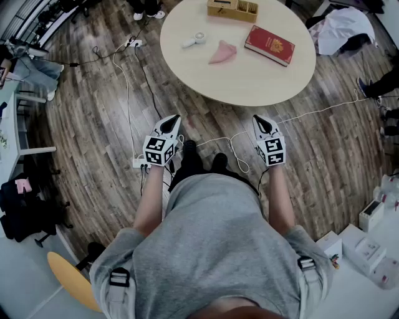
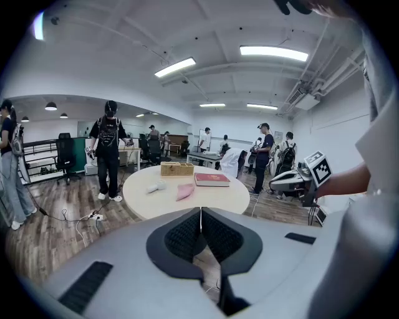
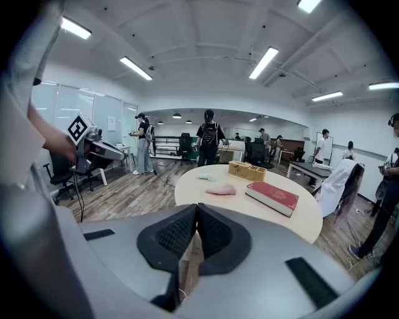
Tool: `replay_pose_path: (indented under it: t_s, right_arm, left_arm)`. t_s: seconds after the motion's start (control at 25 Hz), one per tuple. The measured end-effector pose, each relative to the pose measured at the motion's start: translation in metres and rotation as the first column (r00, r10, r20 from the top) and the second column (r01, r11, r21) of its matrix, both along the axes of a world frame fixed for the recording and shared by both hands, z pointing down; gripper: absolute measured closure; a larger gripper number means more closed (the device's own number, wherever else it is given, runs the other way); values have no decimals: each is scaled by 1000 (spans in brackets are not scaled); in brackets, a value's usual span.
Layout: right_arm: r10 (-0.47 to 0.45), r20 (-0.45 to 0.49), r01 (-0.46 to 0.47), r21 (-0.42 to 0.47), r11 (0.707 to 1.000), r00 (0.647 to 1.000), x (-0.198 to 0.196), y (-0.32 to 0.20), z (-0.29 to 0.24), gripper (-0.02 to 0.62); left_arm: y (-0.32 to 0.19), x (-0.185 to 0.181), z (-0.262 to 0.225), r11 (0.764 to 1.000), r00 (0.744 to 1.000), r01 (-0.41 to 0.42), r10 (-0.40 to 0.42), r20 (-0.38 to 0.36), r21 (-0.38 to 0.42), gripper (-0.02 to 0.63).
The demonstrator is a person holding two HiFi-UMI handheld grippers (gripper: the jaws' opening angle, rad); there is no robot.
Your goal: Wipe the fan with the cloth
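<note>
Pressed together at the left claw (image 2: 201,210), with nothing between the pads; likewise at the right claw (image 3: 197,207), shut and empty. Held low before the person's body, side by side, over the wooden floor (image 1: 93,124), well short of the round worktop (image 1: 249,84) and tilted a little down toward it. Not yet touching anything of the task.

Farther out, on the worktop's far half: a small white handheld fan (image 1: 193,41) lying flat, and near it, not touching, a crumpled pink cloth (image 1: 222,52). Right of those, a red book (image 1: 269,45); beyond, at the far edge, a wooden box (image 1: 232,8).

Judging by looks: light and rigid for the fan, probably plastic, likely to skid on the smooth top when rubbed, and perhaps delicate around the head. Best pinched by the handle and kept steady there. Soft and limp for the cloth, easy to bunch. Best taken at a raised fold, leaving a loose part free for wiping. Needs both claws opened first.
</note>
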State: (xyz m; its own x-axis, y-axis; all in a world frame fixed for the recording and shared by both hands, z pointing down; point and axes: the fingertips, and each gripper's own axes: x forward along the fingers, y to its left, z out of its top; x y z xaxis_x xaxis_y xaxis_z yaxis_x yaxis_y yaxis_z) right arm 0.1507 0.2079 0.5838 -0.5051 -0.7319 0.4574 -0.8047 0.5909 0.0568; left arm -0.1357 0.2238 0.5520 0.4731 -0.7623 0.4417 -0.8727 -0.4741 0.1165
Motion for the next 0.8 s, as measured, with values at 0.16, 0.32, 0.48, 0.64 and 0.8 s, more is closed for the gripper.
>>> replay_pose_path:
  t_s: [0.16, 0.32, 0.48, 0.64, 0.8]
  right_arm:
    - [-1, 0, 1, 3, 1000, 1000, 2, -2, 1, 589]
    - [-14, -9, 14, -2, 1000, 1000, 0, -1, 2, 589]
    - [-12, -12, 12, -4, 1000, 1000, 3, 0, 4, 589]
    - [3, -9, -3, -3, 1000, 1000, 9, 2, 4, 589]
    - [12, -5, -12, -3, 1000, 1000, 11, 4, 2, 589]
  left_arm:
    - [2, -2, 1, 1000, 1000, 7, -7, -1, -1, 583]
    - [2, -2, 2, 1000, 1000, 9, -9, 2, -5, 583]
    - [1, 1, 2, 1000, 1000, 5, -5, 3, -3, 583]
    - [-2, 5, 1, 1000, 1000, -5, 5, 2, 3, 583]
    - [-3, 9, 0, 1000, 1000, -12, 12, 5, 4, 583]
